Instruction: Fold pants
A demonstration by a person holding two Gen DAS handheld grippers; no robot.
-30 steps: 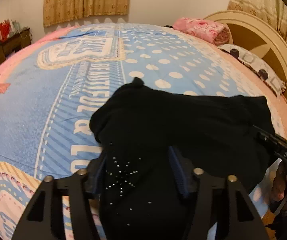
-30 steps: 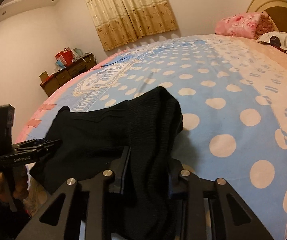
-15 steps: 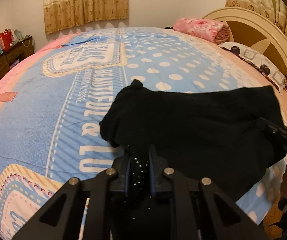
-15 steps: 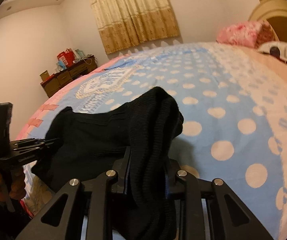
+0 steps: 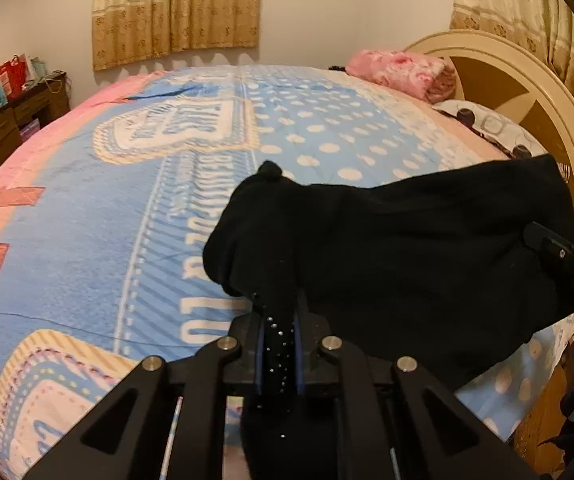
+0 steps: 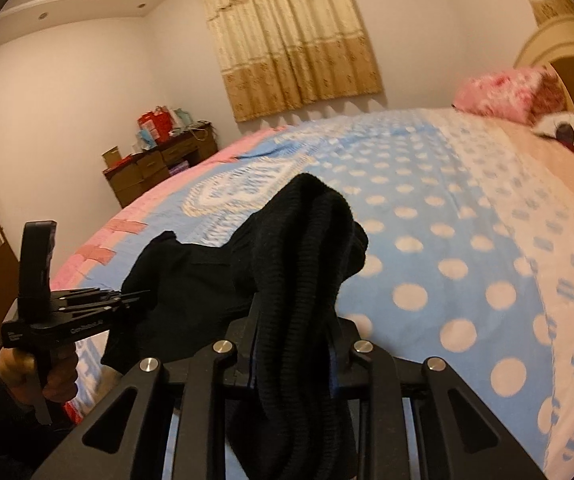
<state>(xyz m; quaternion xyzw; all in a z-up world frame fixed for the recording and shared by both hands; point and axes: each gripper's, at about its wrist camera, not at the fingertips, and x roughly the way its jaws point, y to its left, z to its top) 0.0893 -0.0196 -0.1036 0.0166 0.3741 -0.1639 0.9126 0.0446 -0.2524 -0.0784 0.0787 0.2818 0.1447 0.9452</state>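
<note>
Item one: black pants [image 5: 427, 248], knit, with a scatter of small shiny studs on one edge. They are hanging in the air over the near edge of the bed, stretched between the two grippers, the fabric sagging in a broad dark sheet; whether the lowest part is brushing the cover cannot be told.

Item two: left gripper [image 5: 279, 354]. Its jaws have just been closing, and the blue pads are now pinching a thin, studded fold of the pants between them. A hand [image 6: 27, 372] in a dark sleeve is gripping its handle at the lower left of the right wrist view.

Item three: right gripper [image 6: 293, 344]. It is clamping a thicker, ribbed bunch of the pants, the cloth spilling over and down between the fingers. In the left wrist view its black body is poking in at the far right edge, behind the fabric.

Item four: bedspread [image 5: 87, 240], blue with pale dots, a pink border and large lettering, is covering the whole bed.

Item five: pink floral blanket [image 5: 401, 72], folded, is lying at the head of the bed, with a white patterned pillow [image 5: 495, 128] just beside it.

Item six: cream arched headboard [image 5: 527, 80] is standing behind the pillow.

Item seven: beige curtains [image 6: 291, 44] are hanging on the far wall.

Item eight: dark wooden dresser [image 6: 155, 168] by the left wall is carrying red bags and boxes.
</note>
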